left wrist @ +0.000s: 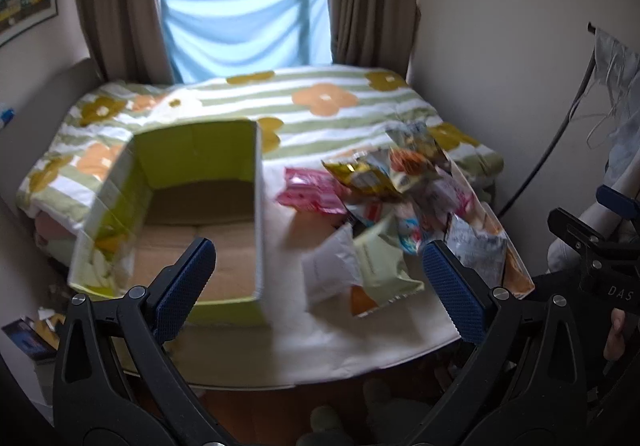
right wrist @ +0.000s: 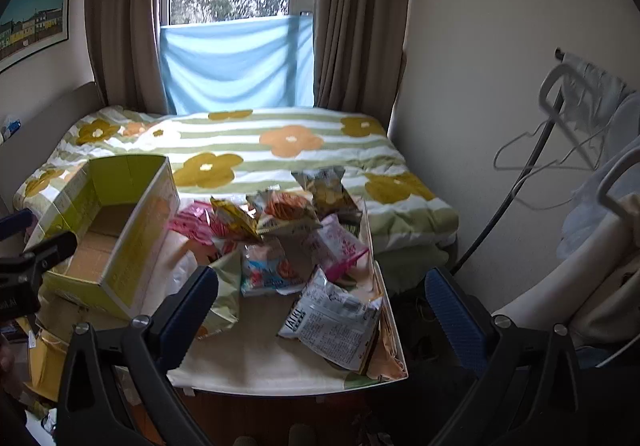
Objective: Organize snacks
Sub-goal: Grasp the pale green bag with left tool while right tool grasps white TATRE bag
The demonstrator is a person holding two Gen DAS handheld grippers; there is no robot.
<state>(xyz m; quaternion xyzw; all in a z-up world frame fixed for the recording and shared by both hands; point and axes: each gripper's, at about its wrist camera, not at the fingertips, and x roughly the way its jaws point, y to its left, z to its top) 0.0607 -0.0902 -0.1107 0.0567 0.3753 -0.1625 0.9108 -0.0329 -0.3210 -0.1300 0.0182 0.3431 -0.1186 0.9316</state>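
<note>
An open yellow-green cardboard box stands on the left of a small white table; its inside looks empty. It also shows in the right wrist view. A loose pile of snack packets lies on the table's right half, seen too in the right wrist view. My left gripper is open and empty, held above the table's near edge between box and pile. My right gripper is open and empty, held above the near side of the pile.
A bed with a flowered, striped quilt lies behind the table, under a curtained window. A wall and a rack with hangers and clothes stand at the right. Clutter lies on the floor at the left.
</note>
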